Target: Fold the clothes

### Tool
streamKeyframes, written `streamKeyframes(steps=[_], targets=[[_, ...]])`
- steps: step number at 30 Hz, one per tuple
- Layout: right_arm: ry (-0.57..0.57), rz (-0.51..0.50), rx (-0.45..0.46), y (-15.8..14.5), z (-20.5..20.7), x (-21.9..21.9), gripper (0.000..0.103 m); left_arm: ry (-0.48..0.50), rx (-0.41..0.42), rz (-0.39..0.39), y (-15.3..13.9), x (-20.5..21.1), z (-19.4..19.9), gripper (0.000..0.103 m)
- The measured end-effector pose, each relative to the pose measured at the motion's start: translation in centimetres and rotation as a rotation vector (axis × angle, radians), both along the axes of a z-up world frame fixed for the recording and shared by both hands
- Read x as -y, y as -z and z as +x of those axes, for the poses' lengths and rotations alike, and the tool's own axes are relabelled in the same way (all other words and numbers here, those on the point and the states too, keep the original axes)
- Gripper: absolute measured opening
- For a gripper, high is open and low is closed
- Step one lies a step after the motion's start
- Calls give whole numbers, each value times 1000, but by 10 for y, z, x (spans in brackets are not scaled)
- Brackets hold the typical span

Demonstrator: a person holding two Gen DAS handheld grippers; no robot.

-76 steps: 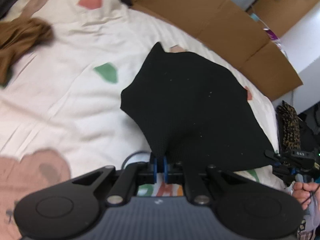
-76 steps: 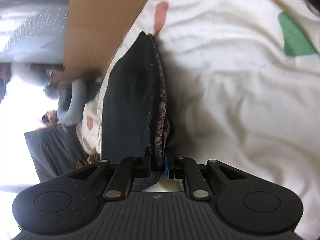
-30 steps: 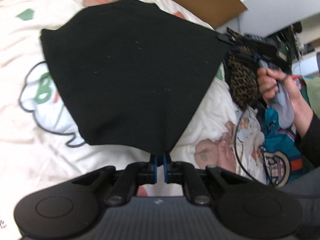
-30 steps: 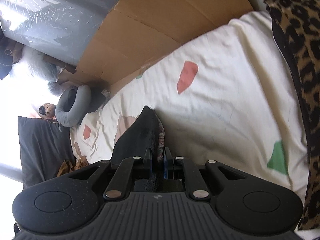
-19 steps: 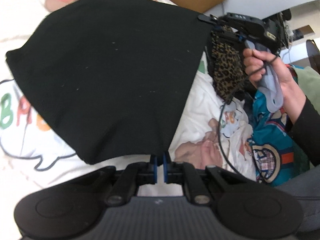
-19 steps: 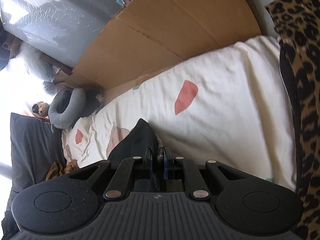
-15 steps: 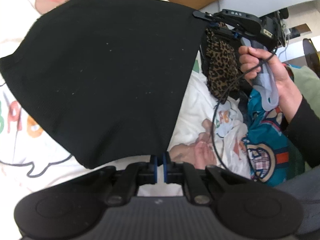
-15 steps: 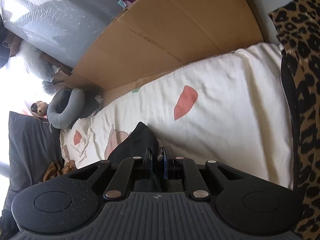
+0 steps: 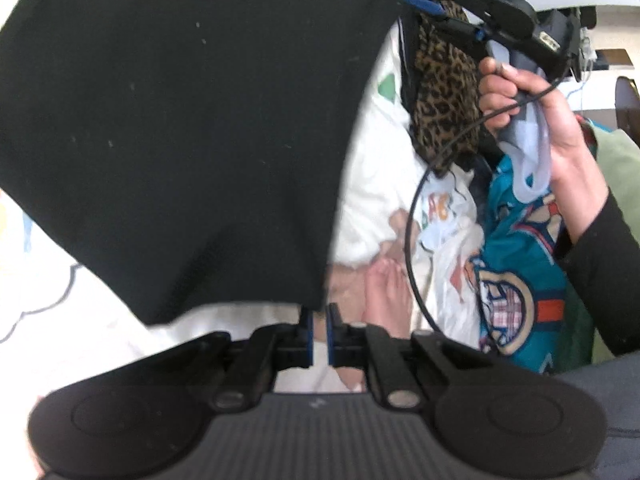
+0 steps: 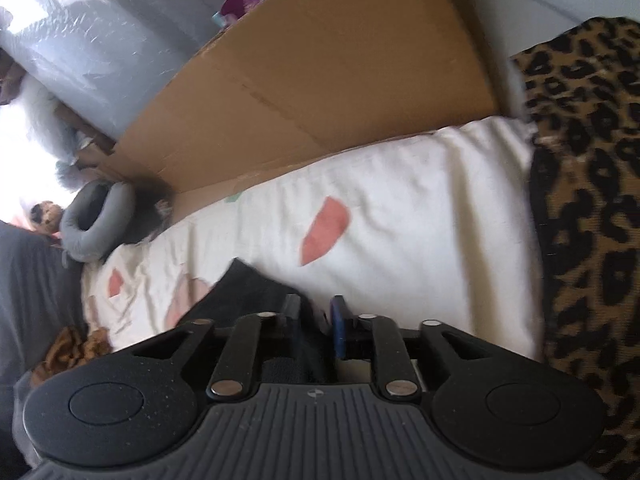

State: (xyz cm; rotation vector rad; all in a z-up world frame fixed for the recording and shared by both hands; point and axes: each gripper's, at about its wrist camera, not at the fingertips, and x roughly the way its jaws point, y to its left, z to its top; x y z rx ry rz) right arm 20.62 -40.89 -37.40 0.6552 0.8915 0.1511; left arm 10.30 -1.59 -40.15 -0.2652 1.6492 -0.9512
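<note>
The black garment fills most of the left wrist view, hiding much of the bed beneath; its far edge runs out of frame. One corner is clenched in the left gripper. The right gripper has its jaws opening, with dark cloth lying loose between them.

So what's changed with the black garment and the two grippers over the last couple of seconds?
The black garment was lifted off the bed and carried toward the leopard-print cloth; it now fills the left wrist view. The right gripper gripped its corner before; now its jaws are opening, with the fabric loose between them. The left gripper stays shut on the garment's edge. The bedsheet and cardboard are unchanged.
</note>
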Motion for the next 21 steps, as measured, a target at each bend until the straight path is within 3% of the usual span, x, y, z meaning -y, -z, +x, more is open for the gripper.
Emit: streamKeyframes(steps=[2,4,9,13,16,21], targets=[[15,22,-6,2,-6,7,45,2,-7,-8,-4,-5,-2,8],[28,46,-19,6,-14,14,45,-14,9,-6,-10,-13,2,14],[55,111,-64,19,-33,21,45,-85,62,6,-23,-27,29,14],[54,142,-92,29,-47,16,45,-123,181,41,-36,-36,56,15],[50,165,-114,35,-54,13,45,-149,276,70,-47,-39,73,23],[56,201,-142,46,-64,7,46,-158,401,135,-58,-40,103,28]])
